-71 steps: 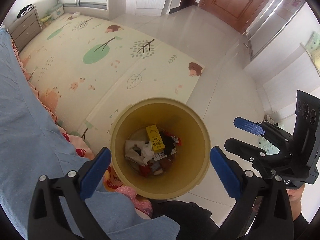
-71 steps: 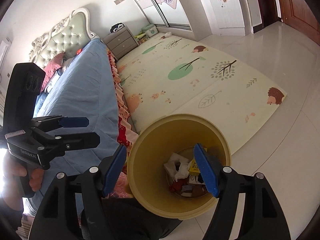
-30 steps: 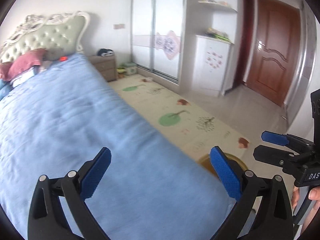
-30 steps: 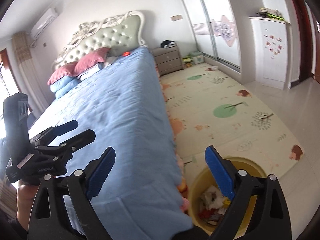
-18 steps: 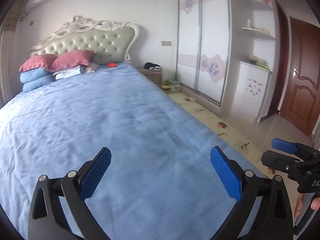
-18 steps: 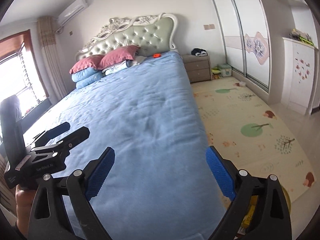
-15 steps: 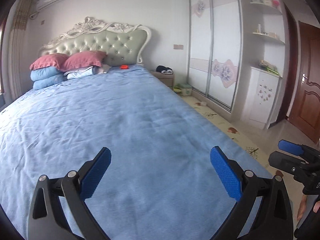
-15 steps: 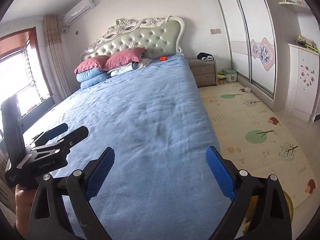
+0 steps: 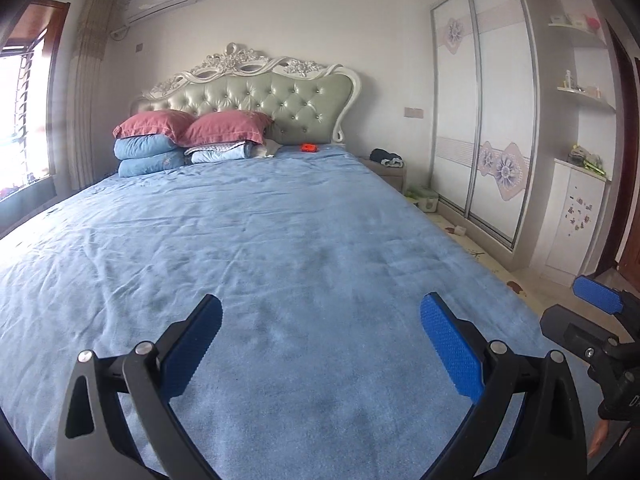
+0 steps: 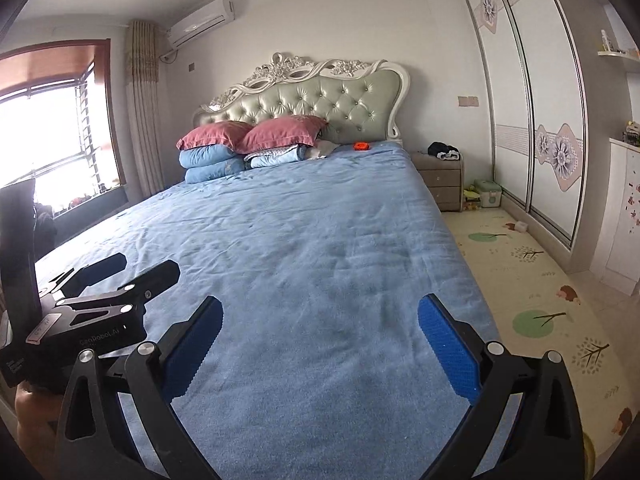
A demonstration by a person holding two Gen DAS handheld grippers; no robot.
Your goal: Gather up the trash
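Note:
My left gripper is open and empty above the foot of a bed with a blue sheet. My right gripper is open and empty too, over the same sheet. Each gripper shows in the other's view: the right one at the right edge, the left one at the left. A small orange object lies on the sheet near the headboard; it also shows in the right wrist view. The yellow bin shows only as a sliver at the bottom right.
Red pillows and folded blue quilts lie at the headboard. A nightstand, a play mat and sliding wardrobe doors are to the right. A window is to the left.
Both grippers have swung up from the yellow bin full of trash to face along the bed toward the headboard. Both stay open and empty.

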